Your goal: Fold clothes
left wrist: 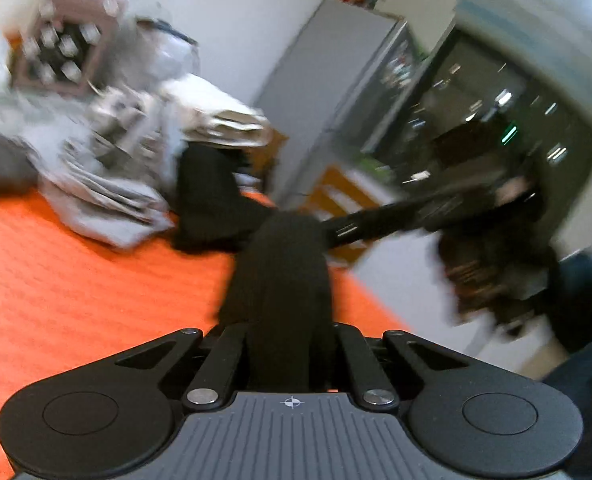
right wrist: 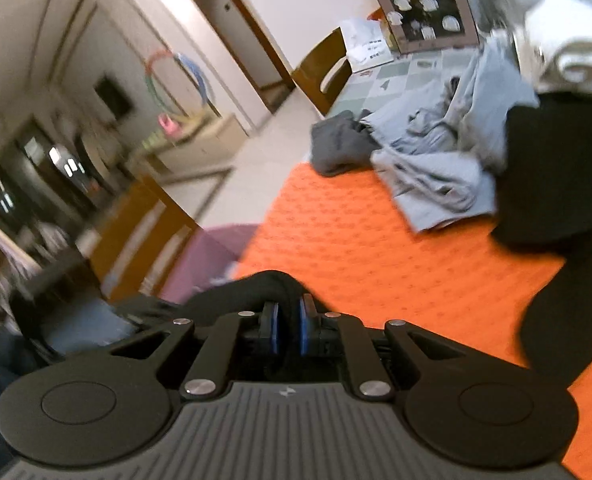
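A: The black garment — where was it just then?

B: Hung between the two tools, above the orange mat. In the left wrist view the left hand-held gripper had its jaws pressed together on a thick bunch of the black cloth, which ran straight forward from the jaws and then dropped to a black heap on the mat.

A: And the other side?

B: The right hand-held gripper was pinching the black garment too. Its blue pads stood close, with a dark fold of fabric rolled over and between them. From there the cloth trailed off to the right of that view, where a broad black mass lay on the mat.

A: So which way did its long axis run?

B: Roughly from one gripper to the other, I judged, with a stretched band of cloth leading from the left tool toward the right one. Both frames were blurred, so I could not tell how taut it was.

A: Which was nearer the bulk of it?

B: The left one, by my reading: the heap lay just ahead of it, beside the pile of pale grey clothes. Any laying-out would have turned on spreading that axis flat across the mat, clear of the pile.
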Available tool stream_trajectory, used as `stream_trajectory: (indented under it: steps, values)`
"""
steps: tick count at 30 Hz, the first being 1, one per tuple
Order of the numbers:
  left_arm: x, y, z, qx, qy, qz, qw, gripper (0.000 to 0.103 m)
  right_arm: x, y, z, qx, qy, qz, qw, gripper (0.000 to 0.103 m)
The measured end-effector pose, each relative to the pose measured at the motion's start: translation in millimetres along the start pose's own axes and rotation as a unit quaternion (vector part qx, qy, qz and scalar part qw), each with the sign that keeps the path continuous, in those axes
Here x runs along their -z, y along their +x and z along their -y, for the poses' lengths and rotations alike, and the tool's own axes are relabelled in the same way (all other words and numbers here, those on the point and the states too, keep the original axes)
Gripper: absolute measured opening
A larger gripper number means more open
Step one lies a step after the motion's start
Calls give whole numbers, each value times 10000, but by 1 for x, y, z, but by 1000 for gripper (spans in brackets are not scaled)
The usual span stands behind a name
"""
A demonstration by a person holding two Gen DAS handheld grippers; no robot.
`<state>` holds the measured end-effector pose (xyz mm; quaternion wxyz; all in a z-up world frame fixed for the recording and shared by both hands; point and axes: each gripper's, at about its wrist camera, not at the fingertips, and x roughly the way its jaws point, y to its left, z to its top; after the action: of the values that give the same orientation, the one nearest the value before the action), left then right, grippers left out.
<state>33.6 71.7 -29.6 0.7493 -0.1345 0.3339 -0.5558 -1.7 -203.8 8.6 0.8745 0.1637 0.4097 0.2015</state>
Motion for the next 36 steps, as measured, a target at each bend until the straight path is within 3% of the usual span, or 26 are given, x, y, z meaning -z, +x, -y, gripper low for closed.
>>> stream_trajectory:
  steps: [3,7,12,14,19,23,25,31,34,36]
  values:
    - [-3,-6,-6,793,-623,74,9949,8,3,11,-1,223,-339,-95,9991,26]
    - [-3,-17,-17,1558,-1445,398,9764,8,11,34,8,335,-385,-311,9982,28]
    - [-3,-32,-35,1838,-2389,992,9483,8,28,39,34,398,61,-438,9982,28]
    - [-3,-39,-39,1805,-2536,1158,9432,8,35,27,40,159,348,-276,9989,29]
    - [-6,-43,-42,1701,-2610,1191,9427,8,49,-2,52,-813,1093,348,9901,39]
    - [-4,-42,-43,1643,-2610,1031,9456,7,49,-13,40,-1474,872,644,9831,53]
    - [-4,-41,-42,1635,-2601,915,9472,7,46,-13,28,-1690,624,627,9816,54]
    - [-2,-36,-40,1656,-2555,706,9499,8,36,6,-3,-1847,6,388,9820,52]
    - [0,-37,-40,1619,-2560,689,9505,8,35,11,-11,-1924,-100,303,9808,30]
    - [1,-40,-39,1588,-2562,698,9509,8,35,10,-12,-1931,-120,319,9806,31]
